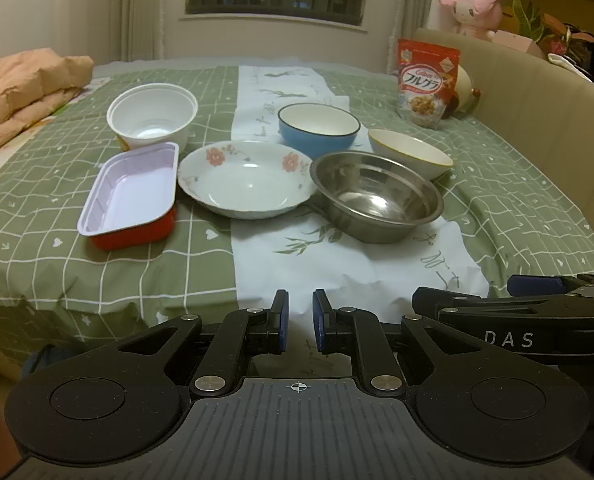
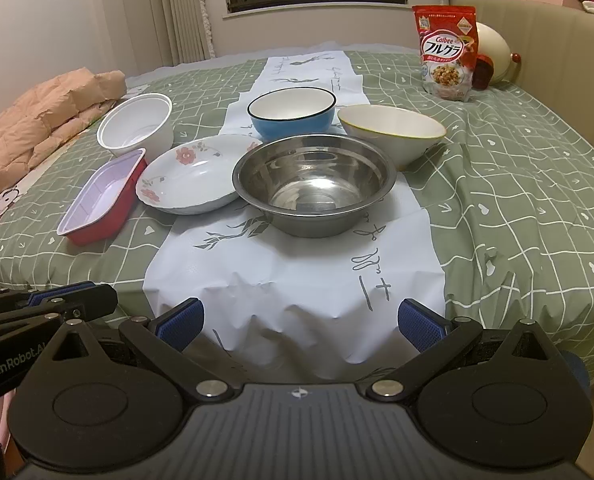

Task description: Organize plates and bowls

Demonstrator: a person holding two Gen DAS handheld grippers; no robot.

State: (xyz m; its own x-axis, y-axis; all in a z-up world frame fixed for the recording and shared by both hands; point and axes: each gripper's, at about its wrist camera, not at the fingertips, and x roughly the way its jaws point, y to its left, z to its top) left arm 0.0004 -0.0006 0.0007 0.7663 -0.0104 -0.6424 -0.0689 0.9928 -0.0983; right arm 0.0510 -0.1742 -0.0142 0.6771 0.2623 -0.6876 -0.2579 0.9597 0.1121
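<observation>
Both tools hung low at six o'clock, short of the dishes! The left gripper (image 1: 300, 320) was clenched, its blue pads drawn close with nothing between them. The right gripper (image 2: 301, 326) stood released, jaws spread wide and empty, over the near edge of the white paper runner (image 2: 297, 264).

Straight ahead at twelve o'clock from the right gripper sat the steel bowl (image 2: 314, 184), nearest of all. At its nine o'clock, the flowered plate (image 2: 191, 176) touched its rim. Further toward nine o'clock lay the red rectangular tray (image 2: 101, 200), close beside the plate. Beyond the tray stood the white plastic bowl (image 2: 137, 128). At twelve o'clock behind the steel bowl sat the blue bowl (image 2: 291, 116), and at two o'clock the cream bowl (image 2: 393, 132), tilted. Everything rested on the green checked cloth (image 2: 517, 200). Far off at one o'clock stood a red cereal bag (image 2: 448, 52); at ten o'clock, a folded peach quilt (image 2: 37, 124).
</observation>
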